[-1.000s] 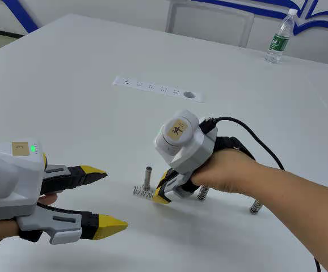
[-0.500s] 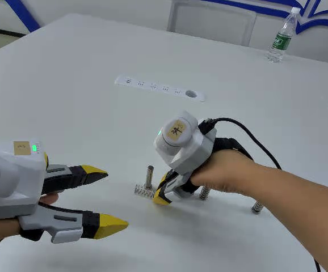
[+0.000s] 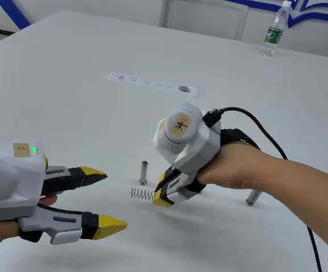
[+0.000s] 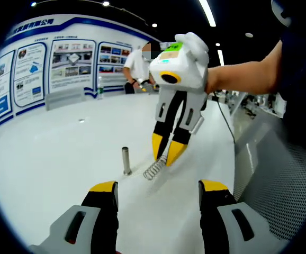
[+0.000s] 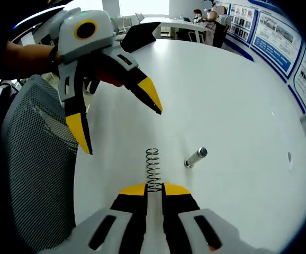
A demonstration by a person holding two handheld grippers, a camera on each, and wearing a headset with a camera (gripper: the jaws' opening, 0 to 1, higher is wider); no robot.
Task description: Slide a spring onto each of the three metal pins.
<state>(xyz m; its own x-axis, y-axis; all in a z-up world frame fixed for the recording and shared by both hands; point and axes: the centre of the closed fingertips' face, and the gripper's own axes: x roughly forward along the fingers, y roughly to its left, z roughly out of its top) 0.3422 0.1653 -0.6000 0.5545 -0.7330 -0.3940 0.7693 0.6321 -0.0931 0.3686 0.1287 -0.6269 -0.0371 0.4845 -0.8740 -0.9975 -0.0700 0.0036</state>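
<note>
Spring (image 3: 142,194) gripped, pin (image 3: 143,171) bare
Right tongs (image 3: 163,199) clenched on spring's end, long axis near-flat to desk (image 3: 67,102), just beside upright pin – needs tipping vertical; left tongs (image 3: 114,201) released, farther off.

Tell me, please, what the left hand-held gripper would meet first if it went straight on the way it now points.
Probably the spring lying in its line, with the right hand-held gripper shut on it just behind. The pin stands slightly left; depth is unclear.

White table (image 3: 67,85): power strip (image 3: 152,84), water bottle (image 3: 273,31) at far edge, upright pin (image 3: 143,171), spring (image 3: 142,194) beside it.
</note>
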